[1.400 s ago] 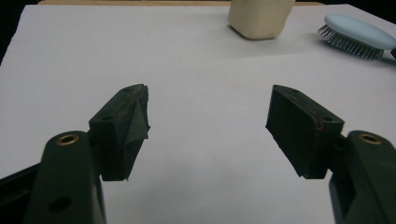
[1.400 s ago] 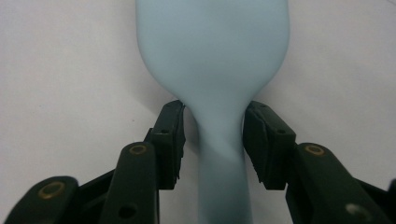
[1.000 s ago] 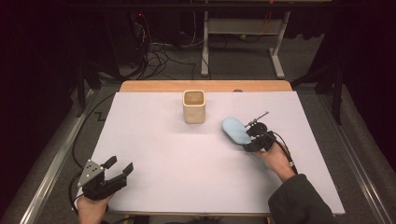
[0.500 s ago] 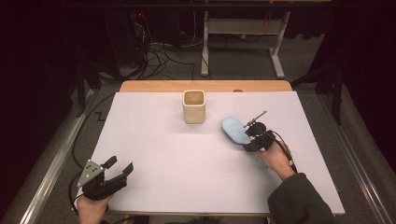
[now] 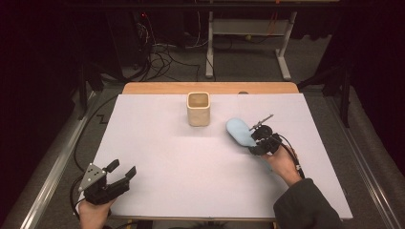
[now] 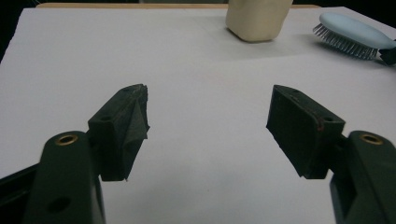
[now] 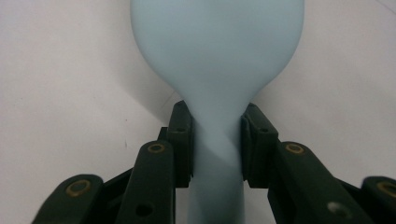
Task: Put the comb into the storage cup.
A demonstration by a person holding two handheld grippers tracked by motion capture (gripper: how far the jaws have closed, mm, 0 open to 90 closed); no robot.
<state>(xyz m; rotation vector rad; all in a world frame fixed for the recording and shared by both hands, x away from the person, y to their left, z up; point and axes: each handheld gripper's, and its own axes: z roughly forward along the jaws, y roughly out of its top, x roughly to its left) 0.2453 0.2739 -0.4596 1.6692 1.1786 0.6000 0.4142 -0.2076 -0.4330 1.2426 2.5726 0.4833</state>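
Observation:
A light blue hairbrush [image 5: 239, 131] lies bristles down on the white table, right of centre. My right gripper [image 5: 255, 140] is at its handle end. In the right gripper view both pads press the sides of the hairbrush [image 7: 217, 51] at its narrow handle; the jaws have just been closing on it. My left gripper [image 5: 123, 171] rests near the table's front left corner, open with nothing between its jaws. From the left gripper view, past the left gripper [image 6: 210, 102], the hairbrush [image 6: 355, 32] shows its bristles at the far right.
A beige square cup [image 5: 198, 109] stands upright at the back middle, left of the brush; the cup [image 6: 257, 18] is also at the top of the left gripper view. The white sheet [image 5: 181, 162] covers the table. Cables and a metal stand lie on the floor beyond.

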